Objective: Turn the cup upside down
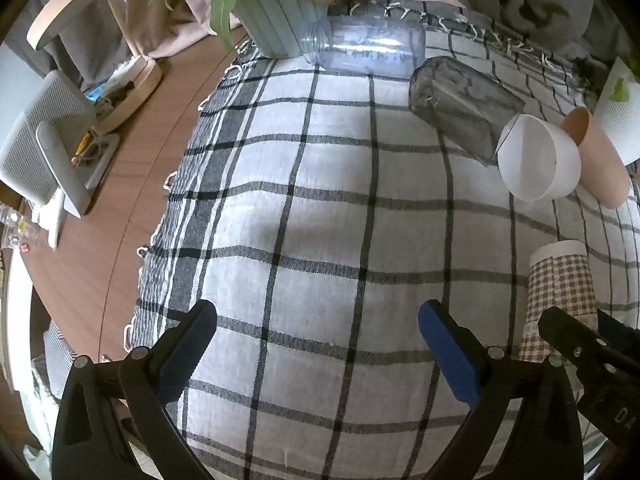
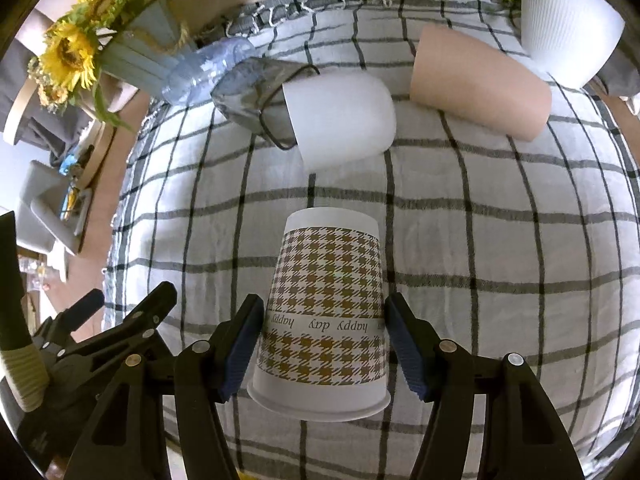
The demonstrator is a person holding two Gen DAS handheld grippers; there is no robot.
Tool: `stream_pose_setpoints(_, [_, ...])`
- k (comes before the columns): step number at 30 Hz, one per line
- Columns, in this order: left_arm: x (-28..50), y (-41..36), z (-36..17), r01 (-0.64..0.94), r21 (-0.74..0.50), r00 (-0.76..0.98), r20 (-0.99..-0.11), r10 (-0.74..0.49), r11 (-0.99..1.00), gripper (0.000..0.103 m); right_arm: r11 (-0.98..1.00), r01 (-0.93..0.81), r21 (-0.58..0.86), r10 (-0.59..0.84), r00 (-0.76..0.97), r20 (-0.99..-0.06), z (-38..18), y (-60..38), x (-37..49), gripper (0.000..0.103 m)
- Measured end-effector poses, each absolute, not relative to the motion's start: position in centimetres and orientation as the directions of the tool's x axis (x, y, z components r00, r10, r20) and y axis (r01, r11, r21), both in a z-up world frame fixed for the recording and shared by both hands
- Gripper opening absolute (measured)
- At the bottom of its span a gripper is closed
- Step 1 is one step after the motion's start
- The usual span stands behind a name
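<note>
A houndstooth paper cup [image 2: 326,312] with "happy day" printed upside down stands rim-down on the checked cloth [image 2: 480,240]. My right gripper [image 2: 324,346] has its blue pads on either side of the cup, the left pad touching it and the right pad just clear of its wall. The cup also shows in the left wrist view [image 1: 560,300] at the right edge, with the right gripper in front of it. My left gripper [image 1: 318,354] is open and empty above bare cloth [image 1: 320,200].
Several cups lie on their sides at the back: a white one [image 2: 340,114], a pink one [image 2: 478,82], a smoky glass [image 1: 464,106] and a clear jar [image 1: 366,48]. A sunflower vase [image 2: 132,52] and a white ribbed pot [image 2: 568,24] stand at the far edge.
</note>
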State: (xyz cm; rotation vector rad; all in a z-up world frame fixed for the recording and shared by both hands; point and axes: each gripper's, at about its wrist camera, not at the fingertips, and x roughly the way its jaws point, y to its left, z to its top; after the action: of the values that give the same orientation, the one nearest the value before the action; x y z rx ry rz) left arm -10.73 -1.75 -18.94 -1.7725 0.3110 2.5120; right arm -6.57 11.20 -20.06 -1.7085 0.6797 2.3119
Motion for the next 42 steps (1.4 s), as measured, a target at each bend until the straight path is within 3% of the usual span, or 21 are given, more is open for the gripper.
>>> stream_pose_setpoints(3, [-10.8, -1.6, -18.9, -0.159, 0.137, -0.339, -0.938, -0.076, -0.978, 0.103, -0.875, -0.414, 0.251, -0.122, -0.312, -0.942, -20.3, 11.3, -6.4, 0.063])
stream_pose_setpoints(7, [-10.8, -1.4, -18.7, -0.165, 0.138, -0.343, -0.937, -0.074, -0.977, 0.103, -0.875, -0.416, 0.249, -0.122, -0.309, -0.943, -20.3, 11.2, -6.3, 0.075])
stream_pose_setpoints(13, [-10.6, -1.1, -17.5, -0.178, 0.129, -0.352, -0.934, -0.059, -0.976, 0.103, -0.866, -0.433, 0.251, -0.097, -0.347, -0.933, -18.5, 11.6, -5.5, 0.075])
stream_pose_setpoints(17, [-10.4, 0.7, -15.4, -0.270, 0.079, -0.356, -0.934, 0.023, -0.960, 0.103, -0.851, -0.461, 0.250, -0.042, -0.416, -0.908, -15.0, 12.6, -4.1, 0.075])
stream_pose_setpoints(21, [-10.5, 3.2, -14.2, -0.380, -0.008, -0.294, -0.947, 0.129, -0.925, 0.103, -0.818, -0.523, 0.240, 0.031, -0.456, -0.890, -12.2, 14.4, -3.0, 0.075])
stream_pose_setpoints(30, [-11.0, 9.7, -14.6, -0.490, -0.091, -0.160, -0.968, 0.192, -0.867, 0.101, -0.734, -0.630, 0.252, 0.119, -0.485, -0.866, -10.4, 18.5, -0.3, 0.075])
stream_pose_setpoints(36, [-11.9, 13.0, -17.2, -0.511, -0.101, -0.074, -0.984, 0.160, -0.854, 0.095, -0.679, -0.690, 0.251, 0.131, -0.450, -0.883, -12.0, 20.5, 1.2, 0.075])
stream_pose_setpoints(42, [-12.3, 14.3, -19.4, -0.510, -0.073, -0.038, -0.994, 0.107, -0.857, 0.082, -0.667, -0.704, 0.246, 0.125, -0.431, -0.894, -13.1, 21.3, 1.9, 0.075])
